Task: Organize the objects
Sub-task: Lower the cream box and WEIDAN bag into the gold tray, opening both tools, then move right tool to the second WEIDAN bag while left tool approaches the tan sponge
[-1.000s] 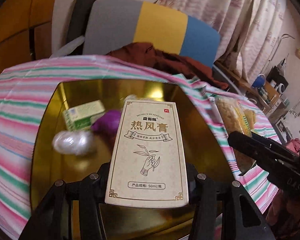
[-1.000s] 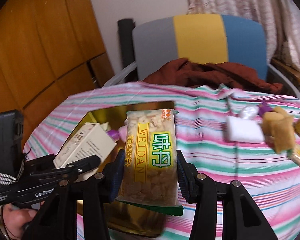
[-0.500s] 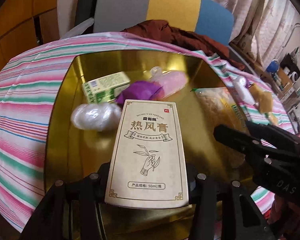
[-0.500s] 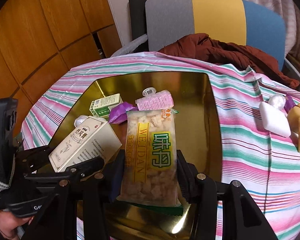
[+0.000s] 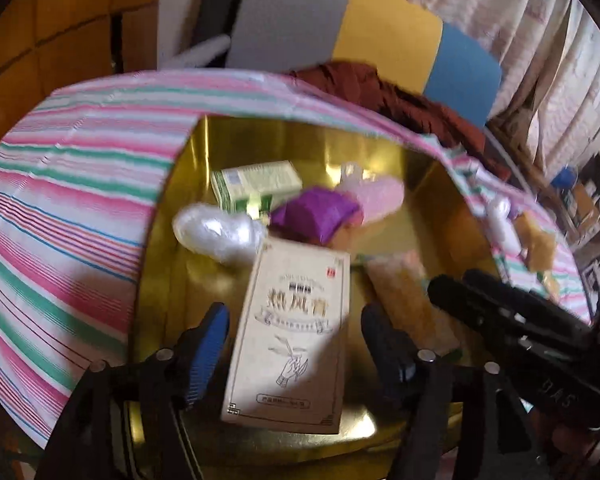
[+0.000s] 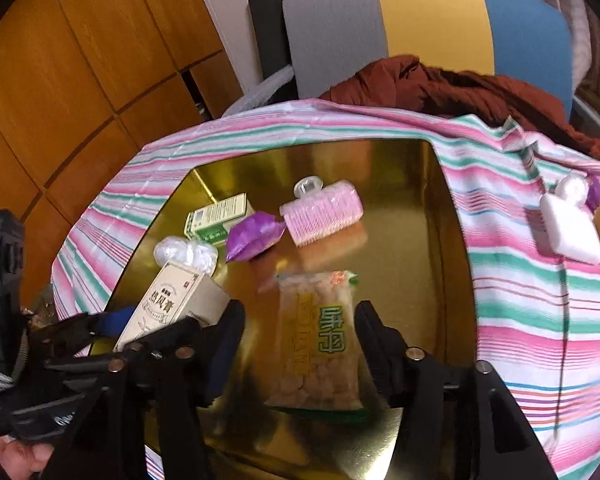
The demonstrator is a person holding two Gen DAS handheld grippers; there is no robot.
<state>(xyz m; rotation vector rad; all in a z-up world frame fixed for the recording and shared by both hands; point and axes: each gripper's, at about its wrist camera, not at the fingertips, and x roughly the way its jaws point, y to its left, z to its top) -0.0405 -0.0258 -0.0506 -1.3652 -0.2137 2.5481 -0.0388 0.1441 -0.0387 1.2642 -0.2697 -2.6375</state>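
A gold tray (image 5: 380, 160) (image 6: 420, 240) sits on the striped tablecloth. My left gripper (image 5: 296, 344) is open, and the beige ointment box (image 5: 292, 332) (image 6: 172, 304) lies in the tray between its spread fingers. My right gripper (image 6: 300, 344) is open, and the WEIDAN snack bag (image 6: 320, 340) (image 5: 404, 296) lies in the tray between its fingers. In the tray there are also a green box (image 5: 256, 184) (image 6: 216, 216), a purple packet (image 5: 312, 216) (image 6: 252, 236), a pink pouch (image 6: 320, 212) (image 5: 376, 196) and a clear wrapped bundle (image 5: 216, 232) (image 6: 184, 252).
On the cloth right of the tray lie a white packet (image 6: 572, 228) and brown snacks (image 5: 536, 240). A chair with grey, yellow and blue panels (image 6: 420, 20) and a brown garment (image 6: 460, 88) stands behind the table. Wooden panels (image 6: 80, 60) are at the left.
Both grippers have opened. The beige box and the snack bag have dropped out of the fingers into the tray, and both grippers have pulled back a little.
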